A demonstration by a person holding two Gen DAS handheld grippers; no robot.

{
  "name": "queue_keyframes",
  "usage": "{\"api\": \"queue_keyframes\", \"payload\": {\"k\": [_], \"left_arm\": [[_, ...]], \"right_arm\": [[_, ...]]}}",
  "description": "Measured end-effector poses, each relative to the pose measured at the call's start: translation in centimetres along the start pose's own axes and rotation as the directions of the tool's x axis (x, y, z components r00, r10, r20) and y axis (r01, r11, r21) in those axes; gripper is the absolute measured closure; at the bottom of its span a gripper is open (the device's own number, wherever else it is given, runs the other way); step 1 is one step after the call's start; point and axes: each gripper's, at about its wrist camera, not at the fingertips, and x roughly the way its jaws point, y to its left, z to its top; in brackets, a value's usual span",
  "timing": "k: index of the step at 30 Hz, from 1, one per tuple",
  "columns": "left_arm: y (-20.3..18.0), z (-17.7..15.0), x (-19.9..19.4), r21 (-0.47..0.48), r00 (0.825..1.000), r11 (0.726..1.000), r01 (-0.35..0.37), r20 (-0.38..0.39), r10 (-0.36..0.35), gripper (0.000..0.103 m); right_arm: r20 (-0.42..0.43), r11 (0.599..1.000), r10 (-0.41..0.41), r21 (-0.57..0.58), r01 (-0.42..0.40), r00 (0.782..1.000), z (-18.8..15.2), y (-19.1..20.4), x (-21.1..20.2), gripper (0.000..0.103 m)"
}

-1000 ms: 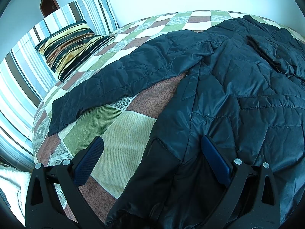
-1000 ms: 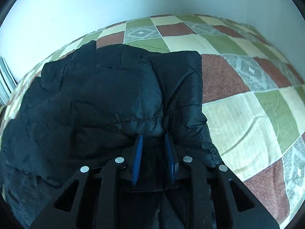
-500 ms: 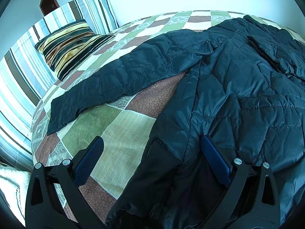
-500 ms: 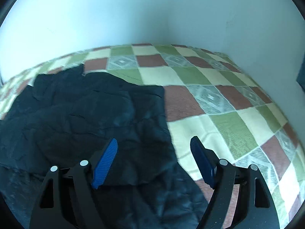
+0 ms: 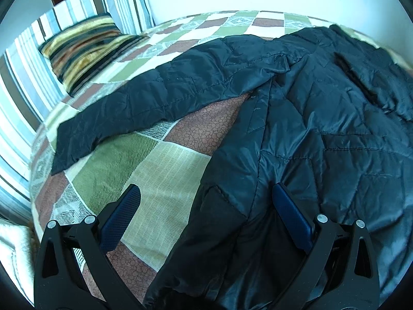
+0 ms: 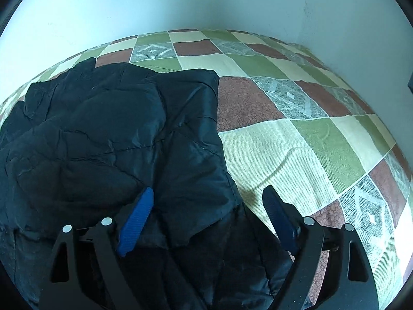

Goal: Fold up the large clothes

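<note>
While the black quilted jacket (image 5: 322, 118) lies spread over the bed (image 5: 165, 160), both grippers hover low over its near edge with nothing clamped. In the left wrist view the left gripper (image 5: 206, 201) has its jaws wide open, and the jacket's hem corner sits in the gap between them. The left pad is over bare quilt, and the right pad is right at the jacket fabric, though I can't tell if it's actually touching.

One sleeve (image 5: 160, 103) stretches out flat to the left across the checked quilt, with its cuff ending near the bed's left edge. A striped pillow (image 5: 82, 49) sits further back against a striped headboard (image 5: 31, 77), well apart from the sleeve. Toward the right of that view there's a folded-over piece of the jacket lying on the body panel.

In the right wrist view the right gripper (image 6: 209, 199) is open wide too. The jacket (image 6: 124, 134) fills the left half of that view, with a flap folded on top whose straight edge runs down toward the gap between the jaws. The left pad is over the jacket, the right one over the quilt (image 6: 296, 142). A plain white wall (image 6: 206, 5) runs behind the bed.
</note>
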Motion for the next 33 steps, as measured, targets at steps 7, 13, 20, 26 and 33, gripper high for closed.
{"api": "queue_keyframes", "payload": {"k": [7, 13, 20, 26, 33], "left_arm": [[7.7, -0.4, -2.9, -0.180, 0.994, 0.980, 0.087, 0.075, -0.075, 0.002], [18.0, -0.5, -1.6, -0.401, 0.999, 0.916, 0.018, 0.037, -0.003, 0.002], [26.1, -1.6, 3.0, -0.654, 0.974, 0.731, 0.196, 0.042, -0.224, 0.002], [27.8, -0.7, 5.3, -0.682, 0.958, 0.683, 0.261, 0.094, -0.271, 0.014], [29.4, -0.5, 6.7, -0.727, 0.928, 0.595, 0.343, 0.167, -0.332, 0.040]], "right_arm": [[0.012, 0.999, -0.030, -0.020, 0.030, 0.999, 0.0, 0.4, -0.2, 0.017], [0.018, 0.999, -0.044, -0.025, 0.045, 0.999, -0.1, 0.5, -0.4, 0.016], [0.022, 0.998, -0.054, -0.030, 0.054, 0.998, -0.1, 0.6, -0.4, 0.016], [0.024, 0.998, -0.061, -0.032, 0.061, 0.998, -0.2, 0.9, -0.4, 0.016], [0.028, 0.997, -0.069, -0.034, 0.069, 0.997, -0.2, 1.0, -0.5, 0.016]]}}
